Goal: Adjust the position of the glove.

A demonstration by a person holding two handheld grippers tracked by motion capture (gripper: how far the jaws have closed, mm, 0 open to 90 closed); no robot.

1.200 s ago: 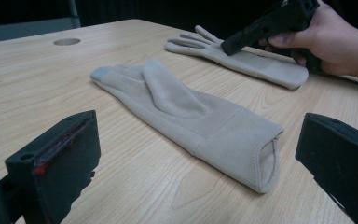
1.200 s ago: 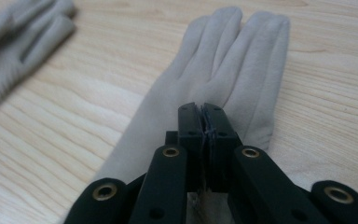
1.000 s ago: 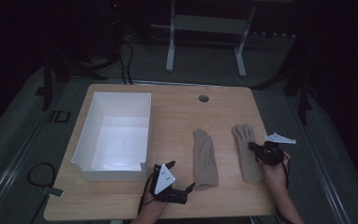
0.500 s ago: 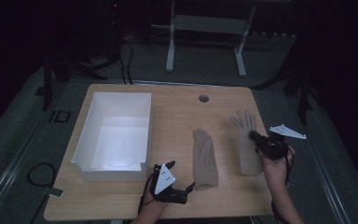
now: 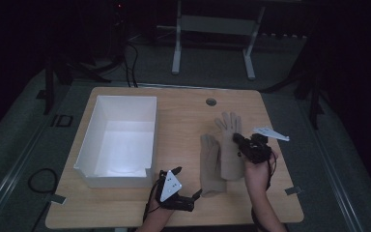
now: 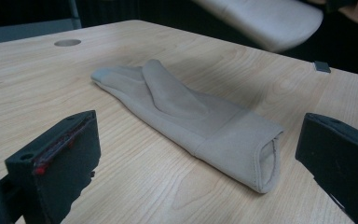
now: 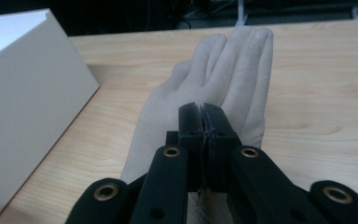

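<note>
Right gripper [image 5: 240,143] is clamped on the lifted glove [image 7: 223,79], centre frame; left gripper [image 5: 197,195] gapes by the flat glove [image 6: 186,112]. Guessing the white box [image 5: 89,140] next.

Two gloves [image 5: 211,162] [image 5: 230,145] lie side by side right of the box [image 5: 101,116].

Two handheld grippers over the table [image 5: 125,212]: the left gripper [image 5: 195,195] sits low near the table's front edge, its jaws spread wide and pointing right, the grey plate on top, the hand reaching in from below. The right gripper [image 5: 238,141], farther in above the table's right half, points left and away with jaws pressed together, nipping a glove [image 7: 223,79]; the right hand [image 5: 256,170] and forearm extend from the front edge.
</note>
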